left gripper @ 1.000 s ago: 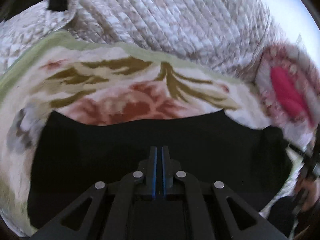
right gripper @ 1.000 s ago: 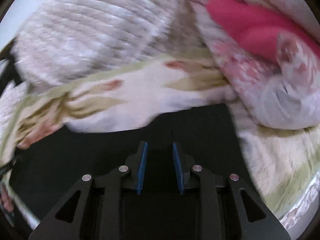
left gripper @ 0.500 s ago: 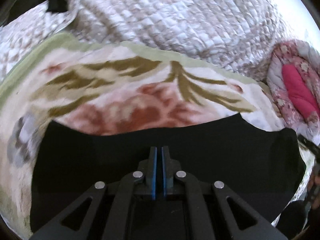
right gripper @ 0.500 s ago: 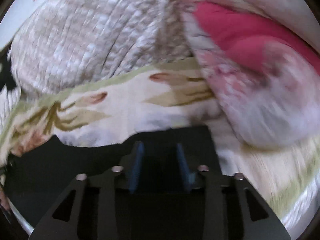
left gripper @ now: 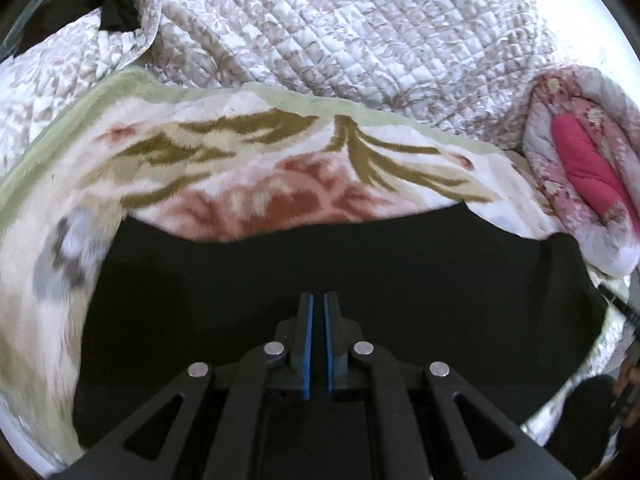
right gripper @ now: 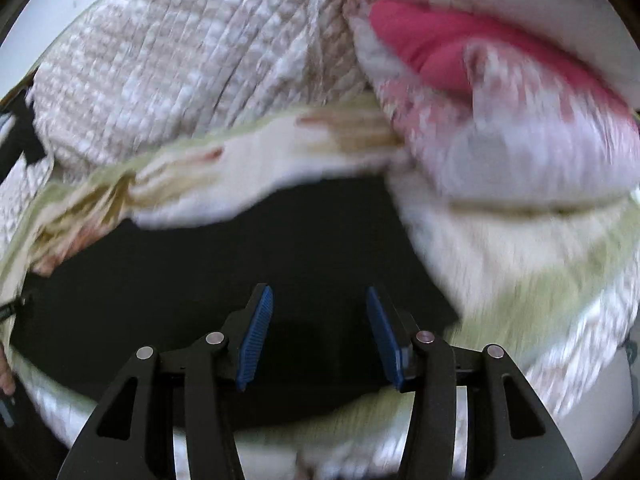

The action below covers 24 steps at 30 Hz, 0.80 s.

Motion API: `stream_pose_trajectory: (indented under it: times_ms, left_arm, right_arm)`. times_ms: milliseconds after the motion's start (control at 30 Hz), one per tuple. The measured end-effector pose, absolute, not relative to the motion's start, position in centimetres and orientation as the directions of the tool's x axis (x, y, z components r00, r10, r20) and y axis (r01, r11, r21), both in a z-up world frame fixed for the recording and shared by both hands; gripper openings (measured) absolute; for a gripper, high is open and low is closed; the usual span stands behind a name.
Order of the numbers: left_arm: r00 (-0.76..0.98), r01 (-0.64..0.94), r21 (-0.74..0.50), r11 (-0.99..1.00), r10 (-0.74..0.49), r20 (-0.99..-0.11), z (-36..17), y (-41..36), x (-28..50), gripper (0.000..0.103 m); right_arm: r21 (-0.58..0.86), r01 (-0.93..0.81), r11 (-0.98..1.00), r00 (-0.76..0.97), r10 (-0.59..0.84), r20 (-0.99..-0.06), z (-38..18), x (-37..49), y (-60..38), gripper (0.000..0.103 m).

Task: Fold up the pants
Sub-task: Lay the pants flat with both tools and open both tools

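Floral blanket bears one black pants; left gripper pressed together, right gripper spread.

Right hand-held gripper jaws spread wide above black pants, lying flat on floral blanket; view motion-blurred.

Pants on blanket, quilt behind.
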<state>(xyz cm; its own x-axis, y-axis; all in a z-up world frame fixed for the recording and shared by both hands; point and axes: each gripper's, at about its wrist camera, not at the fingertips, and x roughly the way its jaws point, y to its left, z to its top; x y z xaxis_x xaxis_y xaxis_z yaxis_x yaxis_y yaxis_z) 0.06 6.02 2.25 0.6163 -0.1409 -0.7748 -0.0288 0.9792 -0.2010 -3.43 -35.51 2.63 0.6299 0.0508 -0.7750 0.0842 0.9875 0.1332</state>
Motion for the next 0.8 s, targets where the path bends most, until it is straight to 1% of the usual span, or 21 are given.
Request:
stream_pose_trajectory:
  times_ms: [33,67,100,133,200,233,267,333,367,400,433,500,600,667,733,800]
  left_arm:
    - [0.614,-0.023,-0.206,0.978,-0.148,-0.775,2.0,5.8,-0.5,0.016]
    - [0.605,-0.016,-0.207,0.978,-0.156,-0.781,1.3,5.5,-1.2,0.024]
    - [0.584,-0.017,-0.206,0.978,-0.157,-0.796,0.5,5.3,-1.6,0.025]
    - [0.572,-0.022,-0.203,0.979,-0.154,-0.806,0.0,5.1,-1.9,0.025]
    - [0.592,-0.012,-0.193,0.981,-0.149,-0.792,0.5,4.9,-3.2,0.025]
    - [0.593,-0.003,-0.209,0.978,-0.167,-0.788,0.8,4.9,-3.7,0.025]
    - [0.599,-0.002,-0.223,0.975,-0.178,-0.781,1.1,5.1,-4.1,0.025]
    - [0.61,-0.011,-0.217,0.976,-0.165,-0.775,1.2,5.2,-4.7,0.025]
    - [0.608,-0.025,-0.206,0.978,-0.148,-0.78,1.1,5.4,-4.9,0.025]
    - [0.598,-0.046,-0.202,0.978,-0.135,-0.79,0.8,5.8,-5.0,0.025]
    - [0.588,-0.063,-0.213,0.975,-0.136,-0.797,0.5,6.3,-5.1,0.025]
    - [0.591,-0.089,-0.23,0.969,-0.134,-0.795,0.6,7.5,-5.4,0.025]
    - [0.618,-0.147,-0.205,0.968,-0.072,-0.783,1.4,9.9,-5.5,0.025]
    - [0.617,-0.188,-0.214,0.959,-0.055,-0.785,1.6,11.6,-4.9,0.025]
    - [0.621,-0.208,-0.237,0.949,-0.059,-0.781,1.7,12.9,-4.5,0.025]
    - [0.627,-0.208,-0.224,0.952,-0.046,-0.777,1.8,13.4,-3.9,0.025]
  right_arm:
    - [0.135,0.1,0.986,0.608,0.047,-0.792,2.2,-3.6,-35.4,0.049]
    - [0.121,0.103,0.987,0.607,0.034,-0.794,2.3,-3.4,-35.1,0.049]
    - [0.099,0.101,0.99,0.611,0.017,-0.792,2.8,-3.5,-34.6,0.049]
    - [0.095,0.082,0.992,0.622,0.024,-0.783,3.6,-3.7,-33.9,0.048]
    - [0.119,0.026,0.993,0.643,0.075,-0.763,4.4,-4.2,-32.2,0.048]
    - [0.117,-0.021,0.993,0.644,0.103,-0.758,4.4,-4.2,-30.8,0.048]
    - [0.11,-0.051,0.993,0.636,0.117,-0.762,4.1,-4.3,-29.8,0.048]
    - [0.118,-0.093,0.989,0.579,0.15,-0.801,2.1,-4.1,-27.9,0.048]
    - [0.118,-0.1,0.988,0.547,0.154,-0.823,1.1,-4.1,-27.4,0.048]
    - [0.075,-0.1,0.992,0.545,0.118,-0.83,0.4,-4.3,-26.8,0.048]
    - [0.05,-0.107,0.993,0.565,0.103,-0.819,0.7,-4.5,-26.4,0.048]
    - [0.069,-0.104,0.992,0.563,0.115,-0.818,1.3,-4.5,-26.3,0.048]
    - [0.111,-0.116,0.987,0.589,0.158,-0.793,2.5,-4.6,-26.1,0.048]
    - [0.123,-0.138,0.983,0.603,0.182,-0.777,3.0,-4.7,-25.4,0.048]
    - [0.125,-0.153,0.98,0.579,0.192,-0.793,2.3,-4.2,-24.7,0.048]
    - [0.122,-0.141,0.982,0.535,0.179,-0.826,1.1,-3.8,-24.4,0.048]
